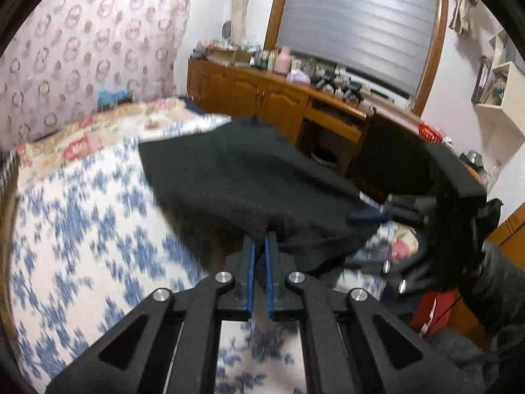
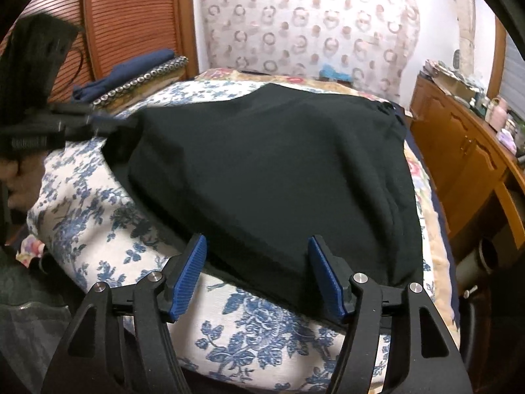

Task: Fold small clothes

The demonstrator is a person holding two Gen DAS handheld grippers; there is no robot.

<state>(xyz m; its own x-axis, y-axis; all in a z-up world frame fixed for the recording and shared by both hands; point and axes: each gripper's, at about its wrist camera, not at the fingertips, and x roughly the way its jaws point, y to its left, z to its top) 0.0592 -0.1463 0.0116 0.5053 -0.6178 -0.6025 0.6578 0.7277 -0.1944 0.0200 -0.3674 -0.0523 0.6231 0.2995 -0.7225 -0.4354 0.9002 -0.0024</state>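
A black garment (image 2: 269,170) lies spread over a blue-flowered quilt (image 2: 98,216) on the bed. My left gripper (image 1: 260,239) is shut on the garment's edge (image 1: 249,177) and holds that part lifted off the quilt. It also shows in the right wrist view (image 2: 98,121), at the garment's left corner. My right gripper (image 2: 257,246) is open, its blue pads (image 2: 188,279) straddling the near hem of the garment without gripping it. In the left wrist view the right gripper (image 1: 370,216) sits at the garment's right side.
A folded navy cloth (image 2: 131,72) lies on a studded cushion at the bed's head. A wooden dresser (image 1: 279,98) crowded with bottles runs along the bed's far side. A patterned curtain (image 2: 311,29) hangs behind the bed. The flowered quilt (image 1: 82,229) extends left.
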